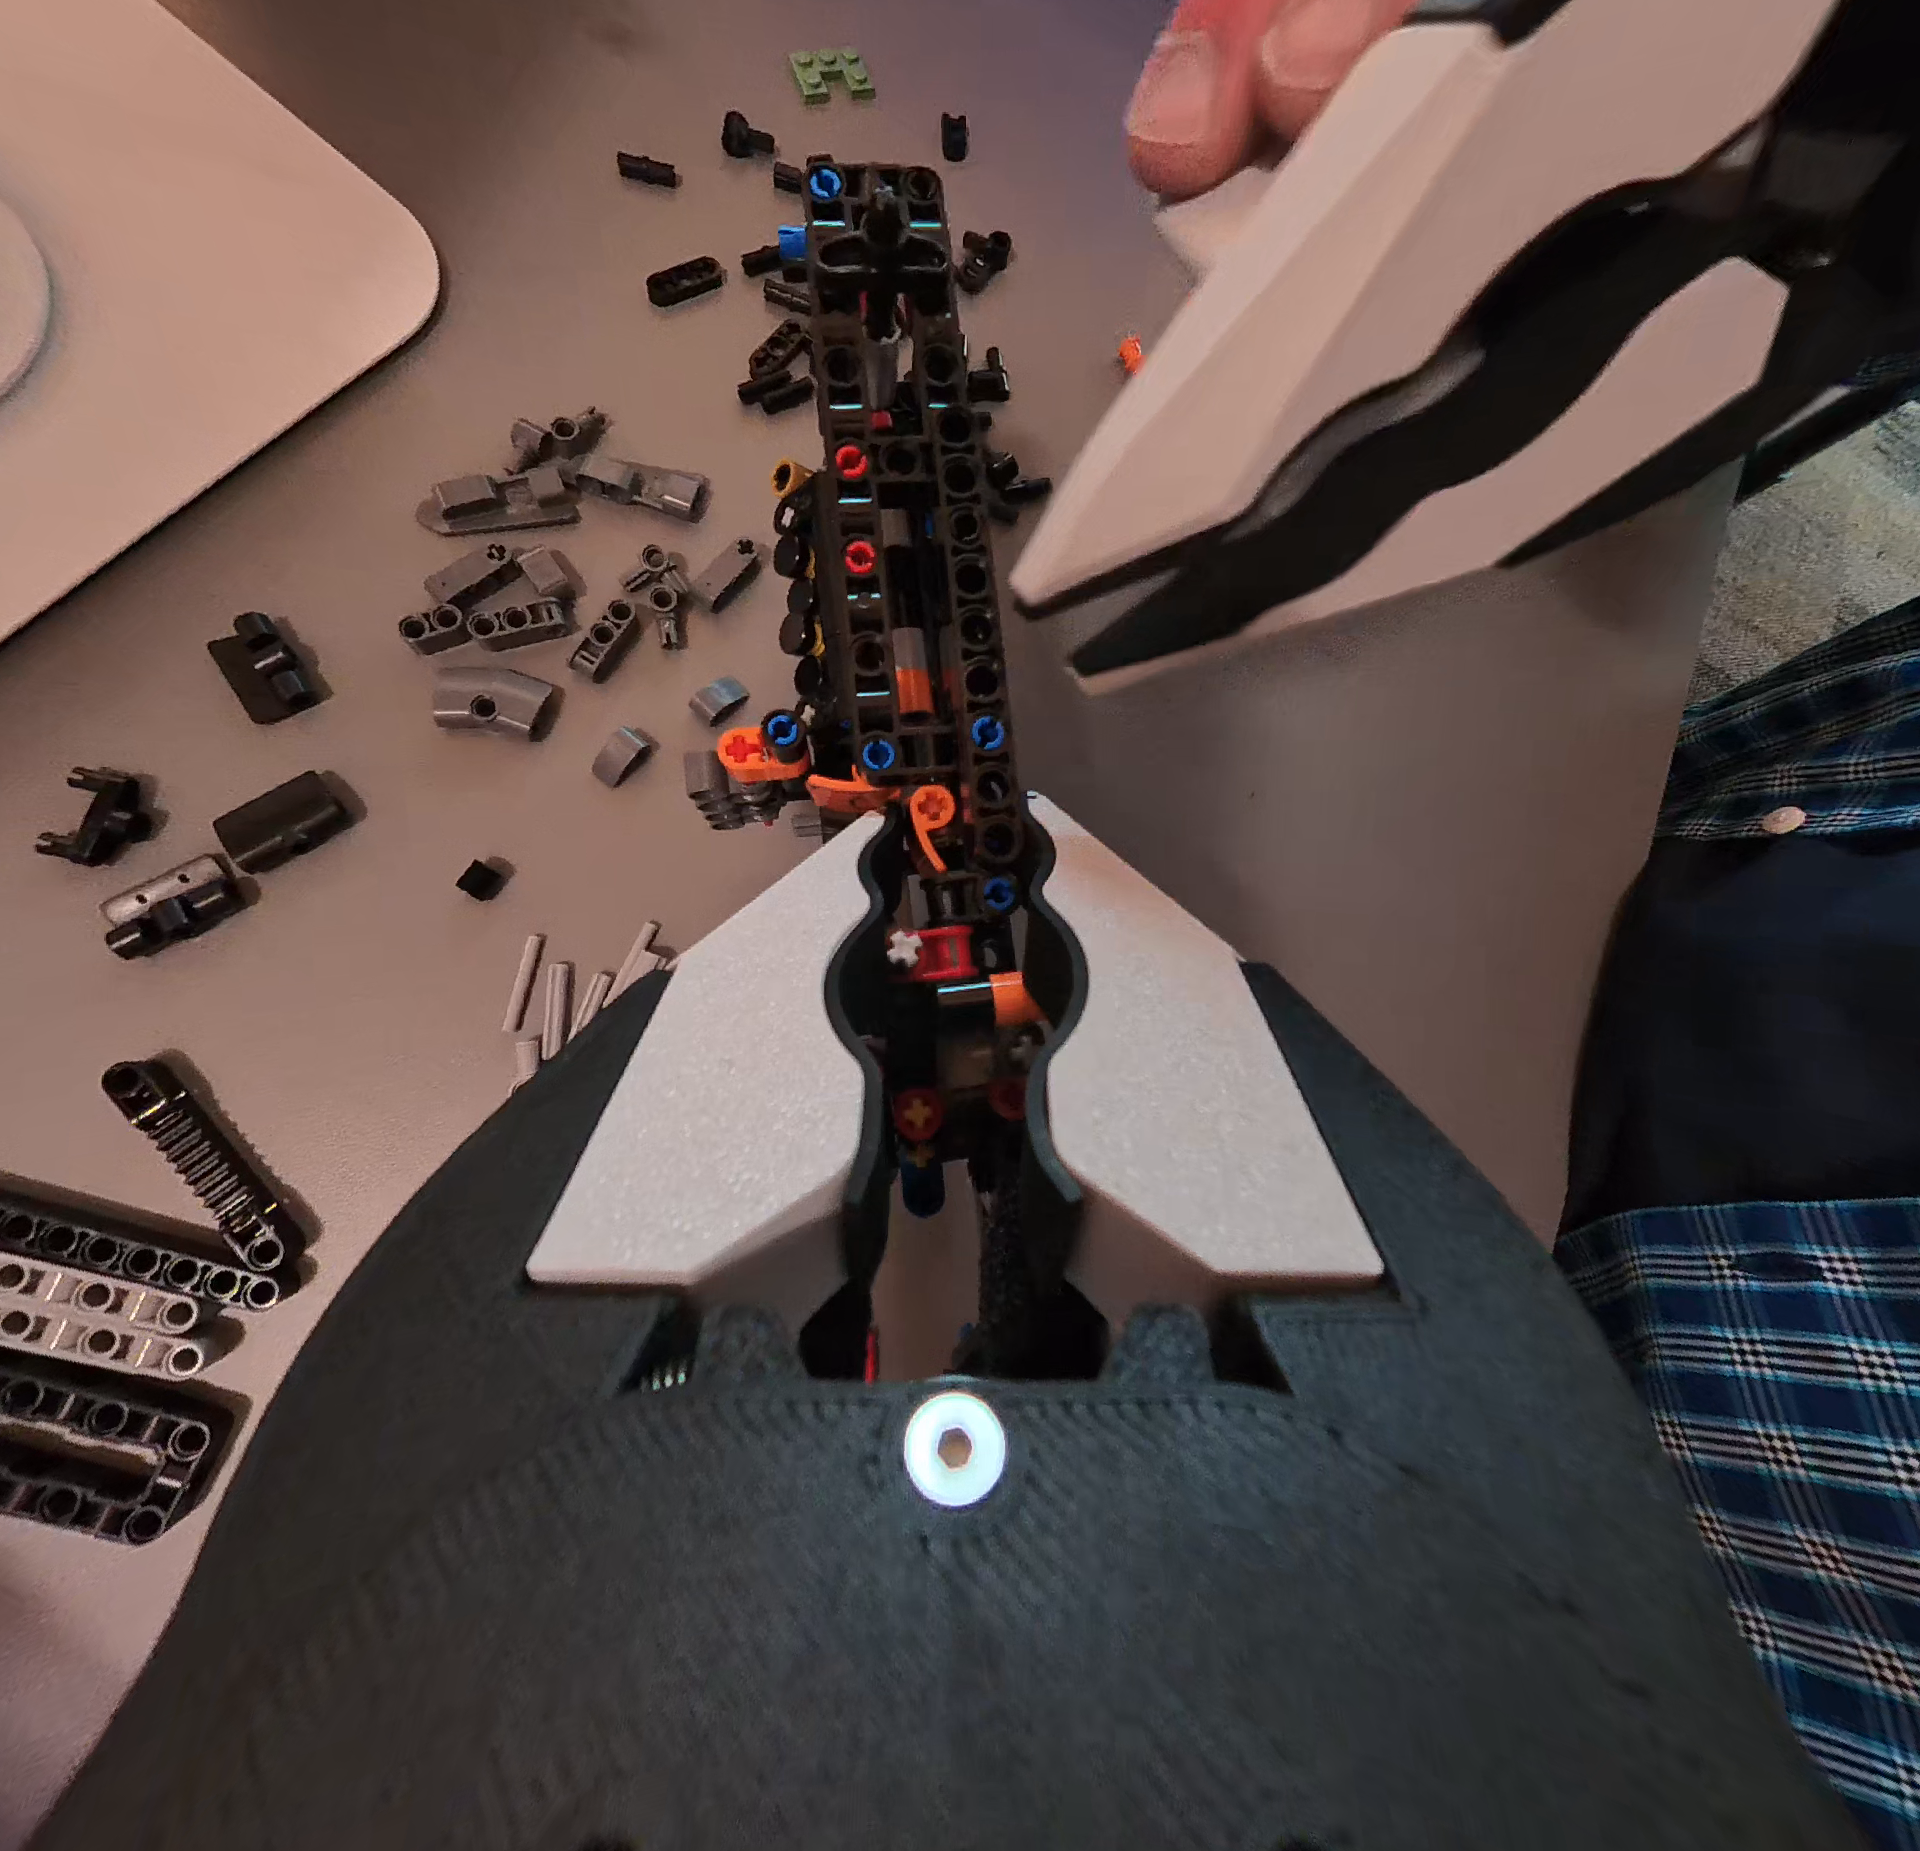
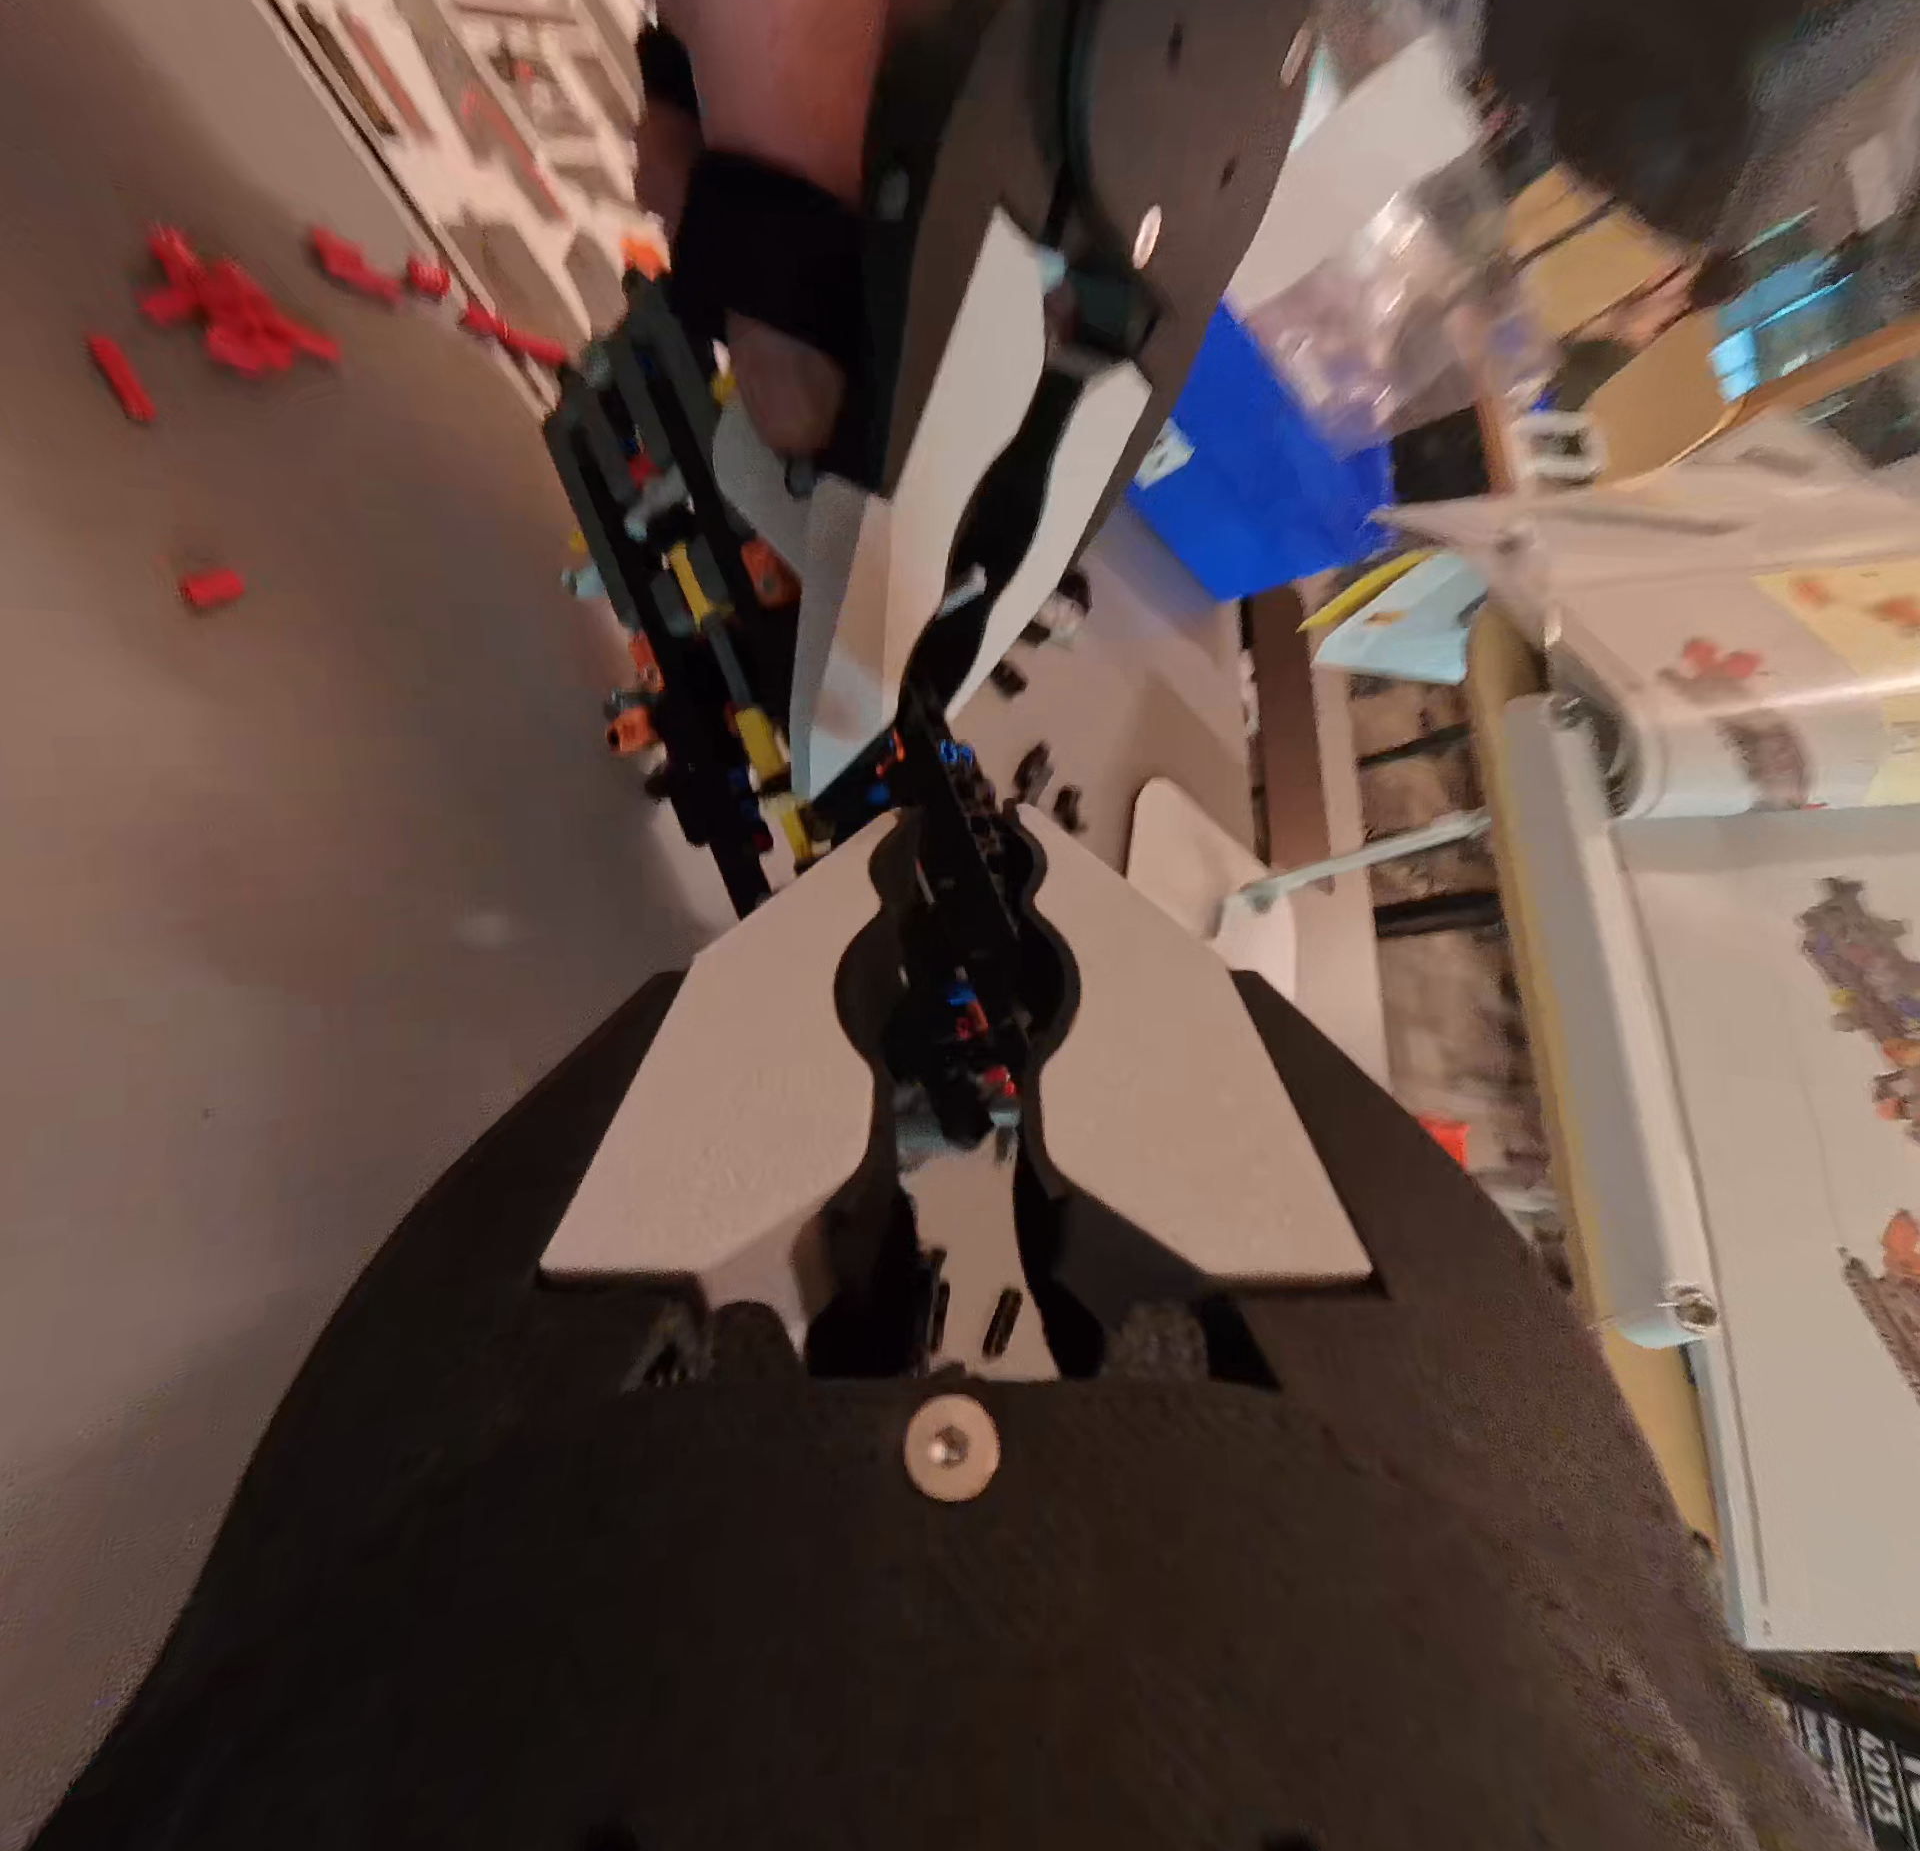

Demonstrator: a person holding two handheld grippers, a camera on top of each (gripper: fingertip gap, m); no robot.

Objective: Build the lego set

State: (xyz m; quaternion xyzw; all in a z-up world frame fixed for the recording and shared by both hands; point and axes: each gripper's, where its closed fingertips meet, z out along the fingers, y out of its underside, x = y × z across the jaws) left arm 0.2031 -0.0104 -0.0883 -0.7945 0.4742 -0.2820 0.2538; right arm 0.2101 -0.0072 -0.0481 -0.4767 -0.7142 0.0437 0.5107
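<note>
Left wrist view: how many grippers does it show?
2: the left white-fingered black gripper at bottom centre clamps the long black lego assembly; the right gripper is at upper right.

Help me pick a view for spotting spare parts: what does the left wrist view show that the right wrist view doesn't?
Only the left wrist view shows the loose grey pieces, the green plate and stacked beams. Only the right wrist view shows scattered red pieces and a blue box. Both show the black lego assembly and the left gripper shut on it.
</note>
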